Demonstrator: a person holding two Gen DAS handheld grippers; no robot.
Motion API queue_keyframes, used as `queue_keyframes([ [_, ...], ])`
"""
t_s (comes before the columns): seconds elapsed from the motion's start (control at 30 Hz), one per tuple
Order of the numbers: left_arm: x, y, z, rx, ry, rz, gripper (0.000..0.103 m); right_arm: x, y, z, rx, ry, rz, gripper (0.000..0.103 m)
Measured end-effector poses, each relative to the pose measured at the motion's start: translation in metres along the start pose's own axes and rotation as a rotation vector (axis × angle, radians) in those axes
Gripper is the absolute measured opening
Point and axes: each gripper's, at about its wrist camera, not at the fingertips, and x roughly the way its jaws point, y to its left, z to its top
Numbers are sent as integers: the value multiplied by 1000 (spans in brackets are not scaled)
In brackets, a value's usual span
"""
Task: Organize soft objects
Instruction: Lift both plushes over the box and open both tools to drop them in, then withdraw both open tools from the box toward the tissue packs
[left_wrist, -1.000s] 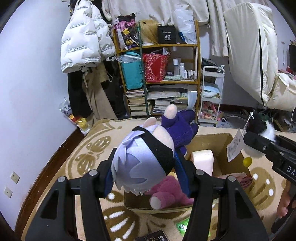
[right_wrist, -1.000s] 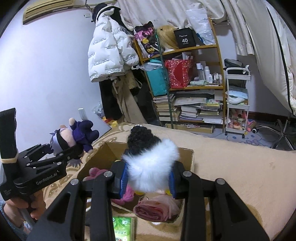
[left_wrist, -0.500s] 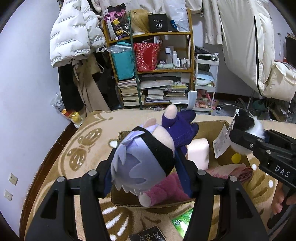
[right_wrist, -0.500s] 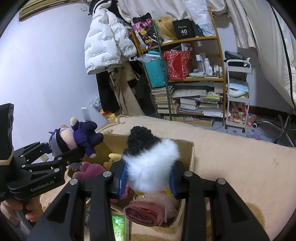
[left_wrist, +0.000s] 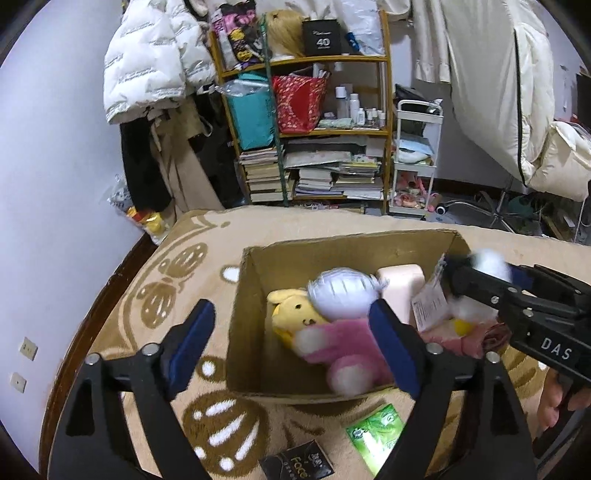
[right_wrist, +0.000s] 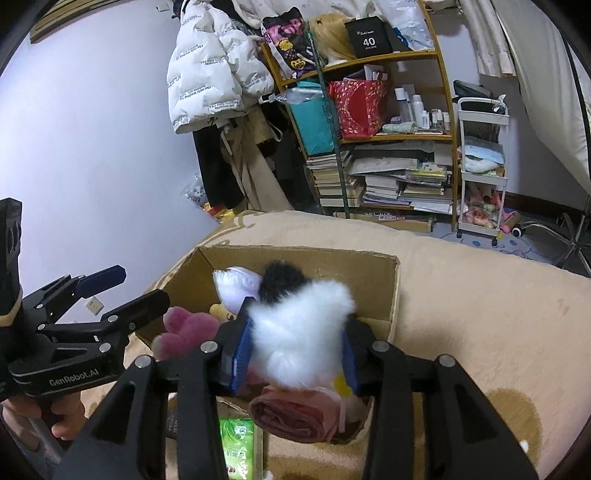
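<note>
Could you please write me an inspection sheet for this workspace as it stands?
Surface: beige patterned rug.
Job's things: cardboard box open on the rug; inside lie a yellow plush, pink plush, pale-haired doll, pink block and rolled pink cloth.
Clutter: green packet and black packet on the rug before the box.
Grippers: left gripper opening, nothing between its pads; right gripper opening, white-and-black fluffy toy between its pads, over the box.
Cables: nothing seen.
Surroundings: crowded shelf, white cart, hanging coats.
</note>
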Motion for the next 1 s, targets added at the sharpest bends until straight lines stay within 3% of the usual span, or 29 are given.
queue_keyframes([
  [0.13, -7, 11, -5, -28, 9, 26, 94, -3, 0, 1, 2, -7, 3, 59],
  [0.37, -28, 25, -18, -47, 21, 61, 97, -20, 7, 0, -2, -40, -16, 96],
  [0.43, -37, 28, -21, -59, 25, 66, 98, -25, 10, 0, -11, -51, -25, 100],
  [0.83, -75, 30, -39, -69, 38, 95, 100, -60, 40, -15, -67, -63, -34, 103],
  [1.0, -78, 31, -51, -70, 80, 111, 100, -65, 51, -23, -91, -39, -34, 103],
])
